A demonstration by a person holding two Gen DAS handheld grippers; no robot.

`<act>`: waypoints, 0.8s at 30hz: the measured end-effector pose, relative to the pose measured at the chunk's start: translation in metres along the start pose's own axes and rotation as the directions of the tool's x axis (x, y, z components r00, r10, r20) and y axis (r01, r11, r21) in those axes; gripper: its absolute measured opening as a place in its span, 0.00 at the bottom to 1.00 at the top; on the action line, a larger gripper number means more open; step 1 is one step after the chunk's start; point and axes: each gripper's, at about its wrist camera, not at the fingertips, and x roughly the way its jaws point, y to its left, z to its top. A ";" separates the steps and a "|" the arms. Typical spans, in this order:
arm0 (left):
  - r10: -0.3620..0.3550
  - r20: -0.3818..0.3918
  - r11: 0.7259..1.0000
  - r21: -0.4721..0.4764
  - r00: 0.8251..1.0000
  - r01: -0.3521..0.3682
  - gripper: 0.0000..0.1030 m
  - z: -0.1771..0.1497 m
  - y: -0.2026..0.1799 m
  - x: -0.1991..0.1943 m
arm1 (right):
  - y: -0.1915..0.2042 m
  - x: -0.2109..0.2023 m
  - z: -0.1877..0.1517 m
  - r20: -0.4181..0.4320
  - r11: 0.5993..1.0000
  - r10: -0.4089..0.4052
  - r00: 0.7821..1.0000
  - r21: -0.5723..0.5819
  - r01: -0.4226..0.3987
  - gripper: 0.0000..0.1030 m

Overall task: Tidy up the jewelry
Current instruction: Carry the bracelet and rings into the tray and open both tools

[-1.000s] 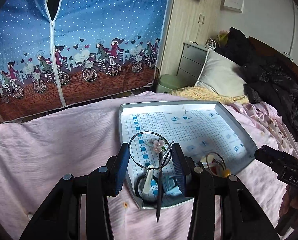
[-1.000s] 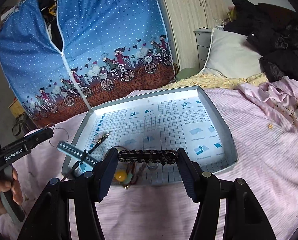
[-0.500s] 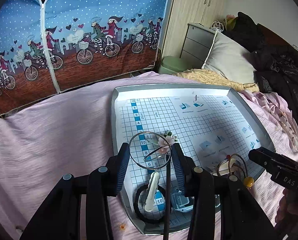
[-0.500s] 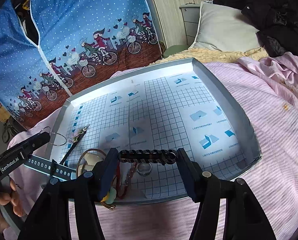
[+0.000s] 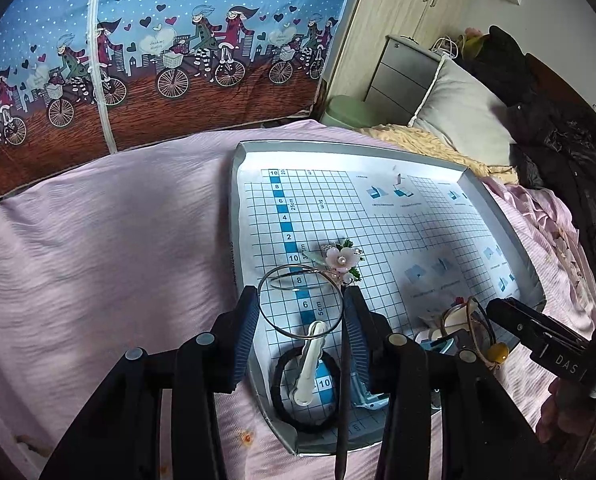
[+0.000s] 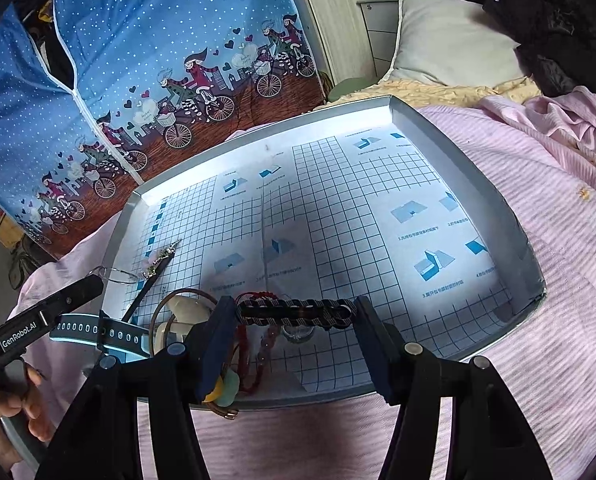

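Observation:
A silver-rimmed tray (image 5: pixel 234 216) lined with blue grid paper lies on the pink bedsheet. My left gripper (image 5: pixel 300 308) hovers over its near left corner, shut on a thin silver wire hoop (image 5: pixel 270 326) that spans the fingers. A black hair stick (image 5: pixel 341 400) with a pink flower (image 5: pixel 341 258) runs along the right finger and hangs past the tray rim. My right gripper (image 6: pixel 294 306) is low over the tray's (image 6: pixel 450 152) near edge, shut on a dark braided bracelet (image 6: pixel 306 313) stretched between its pads.
In the tray's near part lie a black hair tie (image 5: pixel 282 396), a white clip (image 5: pixel 312 354), a watch with a pale blue strap (image 6: pixel 98 332), thin bangles with a yellow bead (image 5: pixel 496 350) and a red bead bracelet (image 6: pixel 264 344). A pillow (image 5: pixel 458 108) and dark clothes (image 5: pixel 558 140) lie beyond.
Both grippers have moved forward and down over the tray, still holding the hoop and the braided bracelet. The tray now fills more of each view.

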 end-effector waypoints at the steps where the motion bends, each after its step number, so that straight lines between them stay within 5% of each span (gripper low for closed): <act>1: 0.003 -0.004 1.000 -0.001 1.000 -0.003 0.37 0.000 0.001 0.001 | -0.001 0.001 0.000 0.000 1.000 0.001 1.000 0.008 -0.001 0.56; 7: -0.041 -0.016 0.998 -0.054 0.999 0.040 0.51 -0.001 0.008 0.001 | 0.000 0.005 0.000 -0.006 1.000 -0.006 1.000 0.020 0.006 0.63; 9: -0.006 0.004 0.999 -0.049 1.000 0.006 0.84 0.000 0.006 -0.004 | 0.001 0.001 0.000 0.012 1.000 -0.009 1.000 0.020 0.009 0.69; 15: -0.011 0.087 0.999 -0.044 0.996 0.015 0.90 -0.001 0.007 -0.026 | 0.003 -0.021 0.000 0.086 0.999 -0.016 0.996 0.029 0.013 0.75; 18: 0.002 0.145 0.998 -0.055 0.989 0.006 0.98 -0.004 0.010 -0.041 | 0.004 -0.037 0.000 0.139 0.999 -0.020 0.990 0.036 0.015 0.87; 24: 0.013 0.258 0.998 -0.063 0.966 0.003 0.98 -0.004 0.010 -0.081 | 0.015 -0.078 -0.005 0.280 0.999 -0.042 0.959 -0.017 0.049 1.00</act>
